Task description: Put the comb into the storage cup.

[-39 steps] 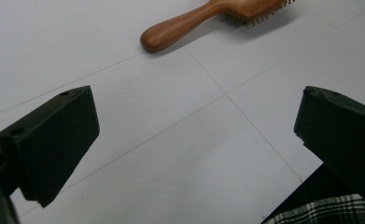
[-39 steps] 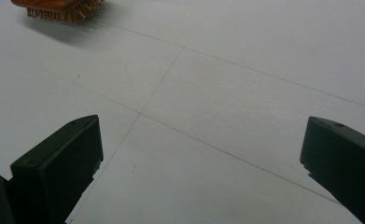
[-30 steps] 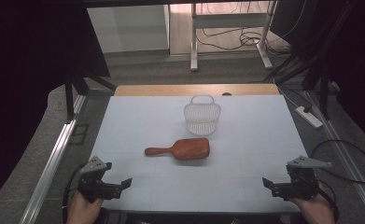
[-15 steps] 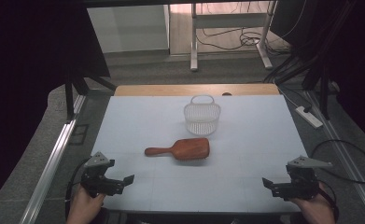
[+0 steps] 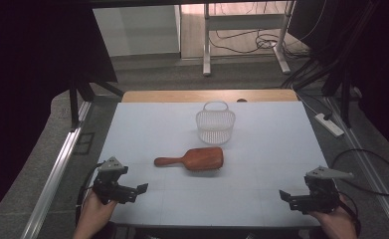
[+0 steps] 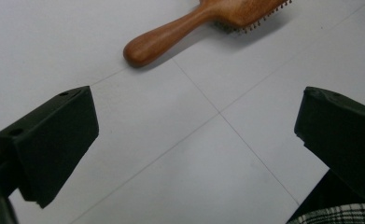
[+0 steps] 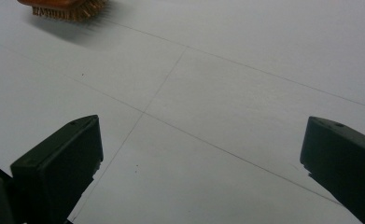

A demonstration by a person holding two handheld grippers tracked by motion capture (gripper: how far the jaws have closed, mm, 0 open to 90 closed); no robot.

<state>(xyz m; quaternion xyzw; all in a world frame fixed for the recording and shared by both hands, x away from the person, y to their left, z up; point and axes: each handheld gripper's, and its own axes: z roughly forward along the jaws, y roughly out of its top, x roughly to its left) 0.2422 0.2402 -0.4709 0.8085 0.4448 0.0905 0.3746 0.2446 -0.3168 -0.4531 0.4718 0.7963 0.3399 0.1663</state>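
A pale blue-white table (image 5: 261, 149), scored with thin grid lines, stands on a grey floor with cables beyond. The wooden hairbrush (image 5: 194, 159) lies bristles down at the table's middle, just in front of the white basket (image 5: 215, 125). The left gripper (image 5: 132, 191) and right gripper (image 5: 289, 198) hover near the table's front edge, jaws spread, empty. The brush's head is cut off in both gripper views.
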